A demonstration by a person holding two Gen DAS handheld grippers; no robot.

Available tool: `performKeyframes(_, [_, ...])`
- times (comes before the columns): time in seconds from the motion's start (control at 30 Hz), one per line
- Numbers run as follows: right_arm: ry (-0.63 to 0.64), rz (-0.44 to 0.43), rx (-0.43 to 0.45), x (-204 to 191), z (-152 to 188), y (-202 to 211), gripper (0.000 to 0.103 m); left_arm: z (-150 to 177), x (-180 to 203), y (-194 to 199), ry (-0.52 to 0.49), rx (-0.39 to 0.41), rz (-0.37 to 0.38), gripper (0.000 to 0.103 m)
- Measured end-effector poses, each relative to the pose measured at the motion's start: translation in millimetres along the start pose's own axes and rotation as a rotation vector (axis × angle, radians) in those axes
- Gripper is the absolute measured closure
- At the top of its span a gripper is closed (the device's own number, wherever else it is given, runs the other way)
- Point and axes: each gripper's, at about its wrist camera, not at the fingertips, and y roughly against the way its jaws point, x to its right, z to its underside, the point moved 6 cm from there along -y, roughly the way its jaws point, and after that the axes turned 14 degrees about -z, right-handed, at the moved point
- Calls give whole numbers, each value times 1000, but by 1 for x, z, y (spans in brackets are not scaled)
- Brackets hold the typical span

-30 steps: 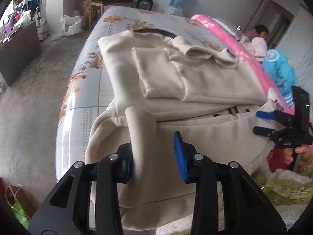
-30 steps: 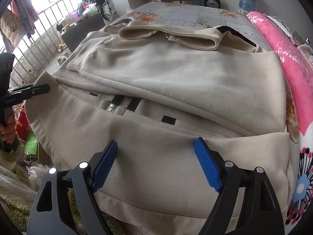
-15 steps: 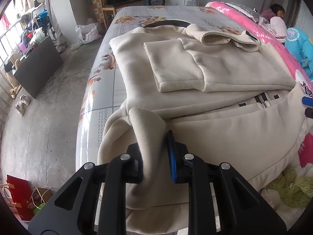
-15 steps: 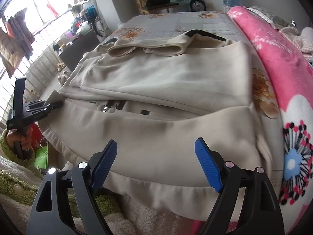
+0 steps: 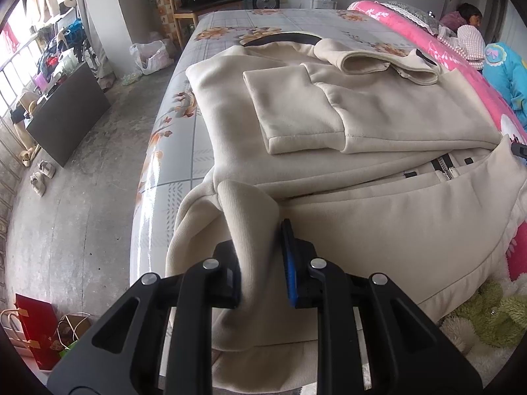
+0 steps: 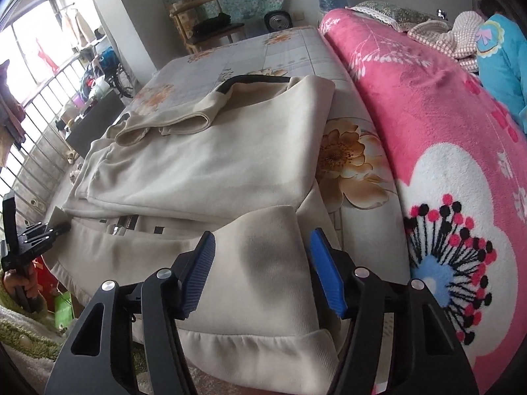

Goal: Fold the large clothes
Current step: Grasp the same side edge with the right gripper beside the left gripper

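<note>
Floral bed (image 5: pixel 171 151) is covered by a half-folded cream coat (image 5: pixel 378 121). Its bunched hem is pinched by the left gripper (image 5: pixel 260 263) (for lifting, presumably); the right gripper (image 6: pixel 260 273) is held wide astride the other corner.

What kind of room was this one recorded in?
Most likely a lived-in bedroom: a bed with a floral sheet, a pink blanket along one side, and clothes hanging by the window.

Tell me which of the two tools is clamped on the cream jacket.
The left tool: its blue pads pinch a bunched fold at the cream jacket's corner. The right tool stands wide open over the hem, gripping nothing.
</note>
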Motion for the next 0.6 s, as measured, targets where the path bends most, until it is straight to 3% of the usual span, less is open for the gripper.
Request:
performKeyframes(0.27, [-41, -32, -81, 4, 26, -3, 52, 0, 0, -1, -1, -12, -15, 84])
performKeyframes(0.6, [-34, -22, -111, 5, 9, -23, 55, -4, 2, -1, 24, -77, -61, 84])
